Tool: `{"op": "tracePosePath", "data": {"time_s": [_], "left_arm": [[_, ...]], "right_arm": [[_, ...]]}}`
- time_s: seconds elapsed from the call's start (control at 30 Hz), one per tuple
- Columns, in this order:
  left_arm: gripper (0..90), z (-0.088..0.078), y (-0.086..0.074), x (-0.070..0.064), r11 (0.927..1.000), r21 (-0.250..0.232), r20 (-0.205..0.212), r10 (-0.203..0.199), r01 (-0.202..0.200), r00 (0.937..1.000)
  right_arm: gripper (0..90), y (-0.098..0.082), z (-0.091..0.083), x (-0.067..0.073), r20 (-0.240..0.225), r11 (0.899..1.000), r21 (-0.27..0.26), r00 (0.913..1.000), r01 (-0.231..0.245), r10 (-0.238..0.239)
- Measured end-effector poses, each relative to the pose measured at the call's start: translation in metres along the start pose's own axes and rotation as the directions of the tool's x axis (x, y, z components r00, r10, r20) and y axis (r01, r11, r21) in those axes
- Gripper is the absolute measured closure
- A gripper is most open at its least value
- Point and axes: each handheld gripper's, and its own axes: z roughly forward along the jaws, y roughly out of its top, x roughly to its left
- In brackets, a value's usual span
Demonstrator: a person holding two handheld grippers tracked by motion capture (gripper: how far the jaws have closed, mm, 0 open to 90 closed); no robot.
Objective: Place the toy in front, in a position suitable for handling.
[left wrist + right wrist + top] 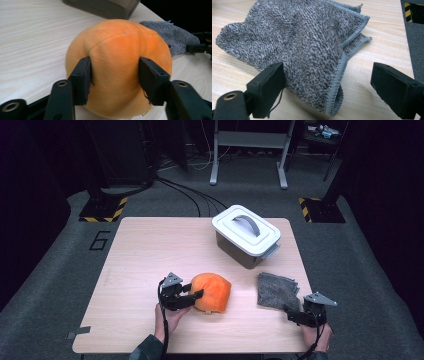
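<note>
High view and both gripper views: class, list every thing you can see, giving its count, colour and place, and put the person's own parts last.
Table: one, pale wood, centre.
Plush toy: one, orange, front middle, between the left jaws.
Cloth: one, grey, folded, front right.
Lidded box: one, grey with white lid, back right.
Frame legs: two, grey, beyond the table.
Left gripper: one, black, pads against the toy.
Right gripper: one, black, open at the cloth's edge.
Hands: two, front edge.
</note>
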Motion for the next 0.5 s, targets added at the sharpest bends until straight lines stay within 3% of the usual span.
{"op": "tracePosePath", "data": {"time_s": [0.13, 0.17, 0.2, 0.23, 0.27, 0.3, 0.4, 0.43, 0.47, 0.5], "left_arm": [[38.0, -0.008, 0.004, 0.005, 0.9992, -0.008, 0.011, 0.038, -0.038, 0.9992], [37.7, -0.014, 0.008, 0.014, 0.997, -0.034, 0.048, 0.071, -0.069, 0.9963], [37.9, -0.014, 0.008, 0.014, 0.997, -0.034, 0.048, 0.071, -0.069, 0.9963], [36.8, -0.018, 0.013, 0.026, 0.9956, -0.031, 0.054, 0.09, -0.088, 0.9945], [36.0, -0.018, 0.013, 0.026, 0.9956, -0.031, 0.054, 0.09, -0.088, 0.9945], [35.7, -0.018, 0.016, 0.037, 0.995, -0.017, 0.059, 0.099, -0.098, 0.9933], [32.2, -0.015, 0.017, 0.044, 0.9946, 0.017, 0.087, 0.1, -0.102, 0.9912], [31.5, -0.01, 0.017, 0.045, 0.9895, 0.05, 0.114, 0.13, -0.136, 0.9849], [30.3, -0.01, 0.017, 0.045, 0.9895, 0.05, 0.114, 0.13, -0.136, 0.9849], [30.0, -0.005, 0.015, 0.043, 0.9841, 0.07, 0.138, 0.153, -0.164, 0.9786]], "right_arm": [[11.4, 0.0, 0.0, 0.0, -0.002, 1.0, -0.001, 1.0, 0.001, -0.001], [11.5, 0.0, 0.0, 0.0, -0.003, 1.0, -0.002, 0.9999, 0.01, -0.01], [11.5, 0.0, 0.0, 0.0, -0.003, 1.0, 0.0, 0.9999, 0.012, -0.012], [11.5, 0.0, 0.0, 0.0, -0.003, 1.0, 0.0, 1.0, 0.007, -0.007], [11.5, 0.0, 0.0, 0.0, -0.003, 1.0, 0.0, 1.0, 0.007, -0.007], [11.5, 0.0, 0.0, 0.0, -0.003, 1.0, -0.001, 0.9999, 0.01, -0.01], [11.5, 0.0, 0.001, 0.0, -0.003, 1.0, -0.001, 0.9999, 0.013, -0.013], [11.6, 0.0, 0.001, 0.0, -0.002, 1.0, 0.0, 0.9999, 0.011, -0.011], [11.6, 0.0, 0.001, 0.0, -0.002, 1.0, 0.0, 0.9999, 0.011, -0.011], [11.6, 0.0, 0.001, 0.0, -0.002, 1.0, 0.001, 0.9999, 0.012, -0.012]]}}
